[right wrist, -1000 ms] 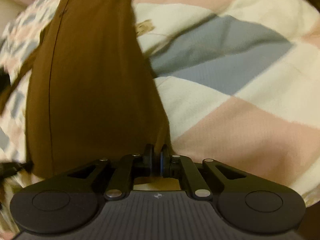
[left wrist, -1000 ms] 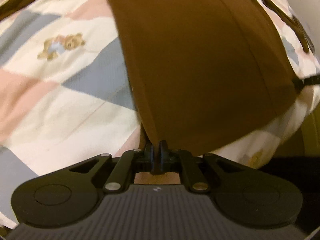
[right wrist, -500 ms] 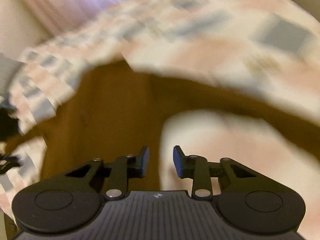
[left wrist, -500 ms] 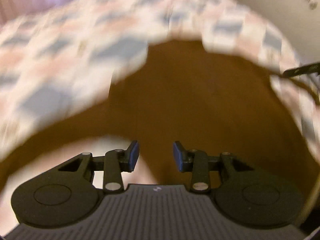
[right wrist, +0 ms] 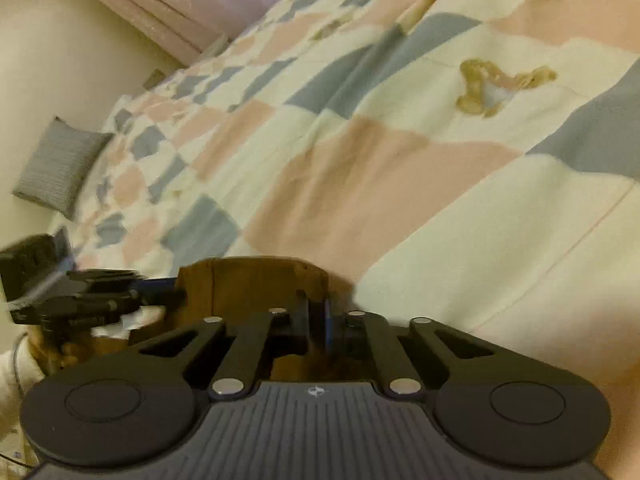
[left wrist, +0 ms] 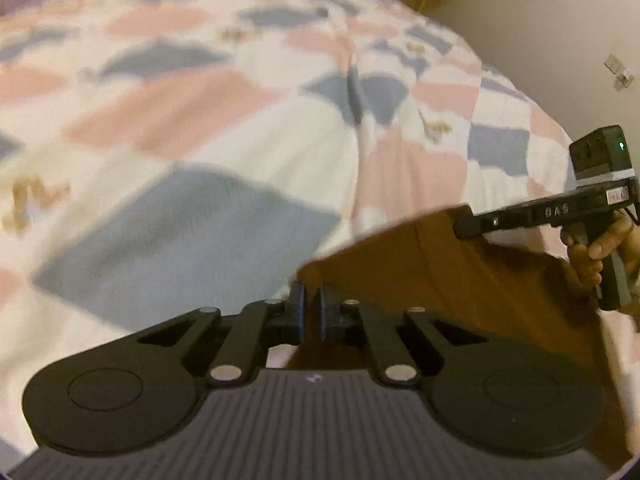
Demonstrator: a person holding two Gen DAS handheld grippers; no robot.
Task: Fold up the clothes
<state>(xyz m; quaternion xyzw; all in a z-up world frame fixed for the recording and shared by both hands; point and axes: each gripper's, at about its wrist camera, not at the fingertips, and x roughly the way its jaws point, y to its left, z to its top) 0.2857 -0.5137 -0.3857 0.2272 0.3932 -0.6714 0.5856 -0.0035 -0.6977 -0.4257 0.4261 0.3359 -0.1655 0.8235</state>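
Both grippers, left and right, now clamped back onto brown garment, at quilt's six o'clock edge.

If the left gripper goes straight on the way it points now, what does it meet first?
Probably the quilt on the bed. The left gripper has its jaws shut on the edge of the brown garment; depth is unclear.

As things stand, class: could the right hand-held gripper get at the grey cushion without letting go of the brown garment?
Probably not. The right hand-held gripper is shut on the brown garment, and the grey cushion lies far across the quilt.
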